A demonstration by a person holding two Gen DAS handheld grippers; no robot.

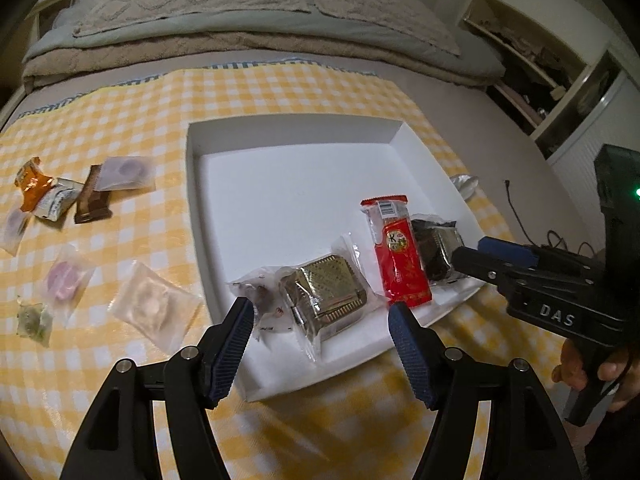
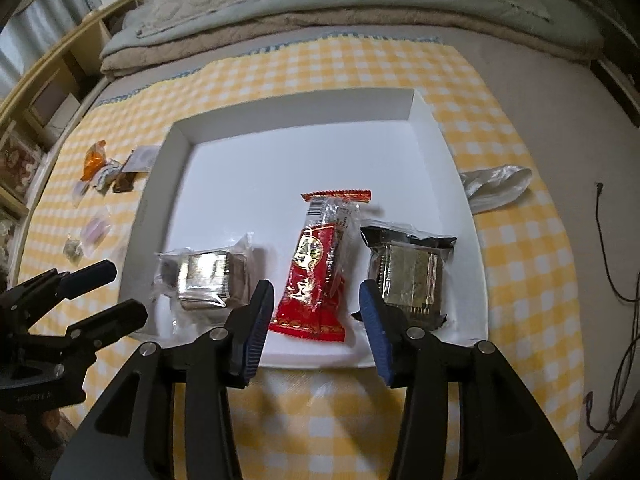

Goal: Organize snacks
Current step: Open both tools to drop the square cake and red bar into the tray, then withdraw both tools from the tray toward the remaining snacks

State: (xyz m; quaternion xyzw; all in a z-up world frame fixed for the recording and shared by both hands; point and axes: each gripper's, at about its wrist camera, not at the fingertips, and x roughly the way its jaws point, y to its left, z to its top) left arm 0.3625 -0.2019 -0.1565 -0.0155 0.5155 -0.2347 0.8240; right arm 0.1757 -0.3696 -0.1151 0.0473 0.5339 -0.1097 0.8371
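A white tray [image 1: 208, 184] [image 2: 448, 152] lies on the yellow checked cloth. In it are a clear-wrapped square cake [image 1: 326, 294] [image 2: 208, 278], a red packet [image 1: 402, 264] [image 2: 316, 276] and a dark-wrapped cake [image 1: 438, 250] [image 2: 408, 276]. Several loose snacks [image 1: 92, 192] [image 2: 104, 176] lie on the cloth left of the tray. My left gripper [image 1: 322, 310] is open and empty just short of the clear-wrapped cake. My right gripper [image 2: 316, 294] [image 1: 474, 248] is open and empty over the near end of the red packet.
Folded blankets and pillows [image 1: 240, 12] lie beyond the cloth. A crumpled clear bag [image 2: 496, 184] sits by the tray's right side. Cables [image 2: 612, 260] run on the right. A wooden shelf [image 2: 52, 80] stands at the left, a cabinet [image 1: 560, 68] at the right.
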